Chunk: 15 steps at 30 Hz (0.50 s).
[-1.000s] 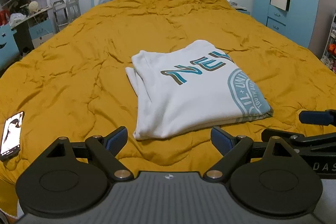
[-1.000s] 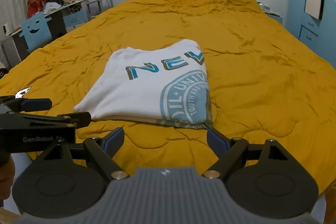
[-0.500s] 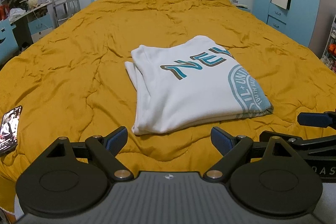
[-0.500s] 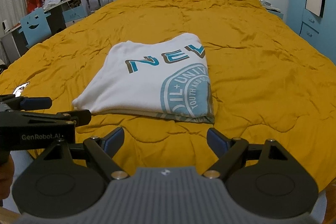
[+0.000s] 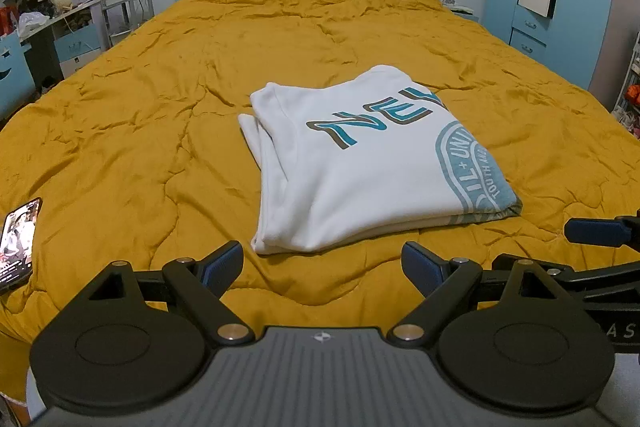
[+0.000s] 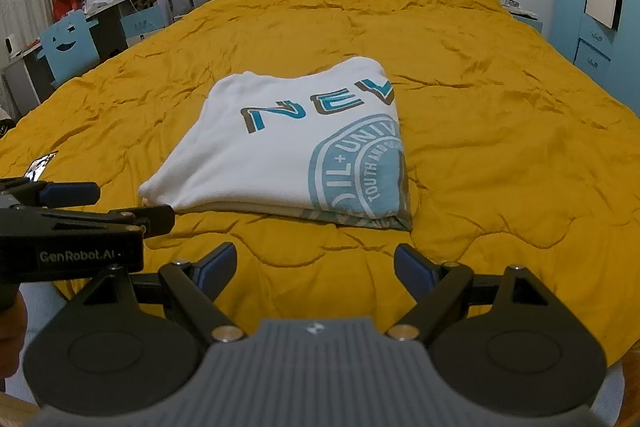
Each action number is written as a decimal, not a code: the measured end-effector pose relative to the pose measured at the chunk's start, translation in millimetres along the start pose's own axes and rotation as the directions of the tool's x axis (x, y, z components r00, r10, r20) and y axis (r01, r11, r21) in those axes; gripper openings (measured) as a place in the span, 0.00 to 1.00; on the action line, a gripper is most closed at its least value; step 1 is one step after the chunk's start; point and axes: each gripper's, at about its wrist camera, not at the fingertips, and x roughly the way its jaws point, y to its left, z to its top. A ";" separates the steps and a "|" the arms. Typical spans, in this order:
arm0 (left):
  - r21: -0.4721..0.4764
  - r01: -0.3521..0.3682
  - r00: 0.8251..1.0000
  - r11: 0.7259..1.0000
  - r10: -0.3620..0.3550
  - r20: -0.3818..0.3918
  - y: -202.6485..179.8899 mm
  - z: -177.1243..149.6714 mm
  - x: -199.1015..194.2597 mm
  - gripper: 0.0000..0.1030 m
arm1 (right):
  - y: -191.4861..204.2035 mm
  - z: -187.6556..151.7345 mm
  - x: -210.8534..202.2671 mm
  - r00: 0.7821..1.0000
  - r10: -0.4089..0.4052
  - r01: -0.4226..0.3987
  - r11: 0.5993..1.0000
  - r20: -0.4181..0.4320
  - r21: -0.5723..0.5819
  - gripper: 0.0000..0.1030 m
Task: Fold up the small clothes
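1. Your left gripper [image 5: 322, 263] has its jaws spread wide with nothing between them, and it hangs just short of the near edge of the white T-shirt [image 5: 372, 163].
2. Your right gripper [image 6: 316, 265] is likewise wide apart and holds nothing, off the shirt's near right corner, beside the left one.
3. The shirt lies folded into a neat block in the middle of the yellow quilt [image 5: 168, 131], printed side up, with the layered edges showing along its left side.
4. If you go in for another fold, pinching only the top layer would likely peel the stack apart; catch all layers at once.
5. The quilt is soft and wrinkled, so a low approach could snag it along with the shirt and drag the whole block askew.
6. A phone [image 5: 18, 239] rests at the quilt's left edge, well apart from the shirt; a wide sweep with your left gripper could knock it off.
7. Both grippers point forward, level and low over the bed's near edge.
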 end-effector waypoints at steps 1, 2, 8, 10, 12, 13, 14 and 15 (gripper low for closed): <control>0.000 0.000 1.000 1.000 0.000 0.000 0.0 0.0 -0.1 1.00 | 0.4 -0.1 0.2 1.000 0.000 0.000 1.000 -0.001 -0.001 0.79; 0.000 -0.001 1.000 1.000 0.001 0.000 -0.1 0.1 0.1 1.00 | 0.5 0.1 0.0 1.000 0.001 -0.001 1.000 -0.002 -0.002 0.79; 0.000 -0.001 1.000 1.000 0.001 -0.001 -0.4 -0.1 0.3 1.00 | 1.3 0.3 0.5 1.000 0.003 -0.003 1.000 -0.002 -0.007 0.79; 0.000 -0.002 1.000 1.000 0.002 -0.001 -0.2 -0.1 0.2 1.00 | 1.5 0.1 0.8 1.000 0.003 -0.003 1.000 -0.005 -0.006 0.79; -0.001 -0.001 1.000 1.000 0.001 -0.001 0.1 0.1 0.4 1.00 | 1.0 0.3 1.0 1.000 0.003 -0.003 1.000 -0.005 -0.005 0.79; -0.001 -0.001 1.000 1.000 0.001 -0.001 0.4 0.0 0.5 1.00 | 0.8 0.5 0.8 1.000 0.003 -0.003 1.000 -0.004 -0.005 0.79; -0.002 -0.003 1.000 1.000 0.003 -0.001 0.1 -0.2 0.5 1.00 | 0.9 0.6 0.8 1.000 0.003 -0.003 1.000 -0.003 -0.006 0.79; -0.003 -0.004 1.000 1.000 0.004 -0.002 -0.3 -0.5 0.6 1.00 | 0.8 0.6 0.5 1.000 0.003 -0.003 1.000 -0.003 -0.008 0.79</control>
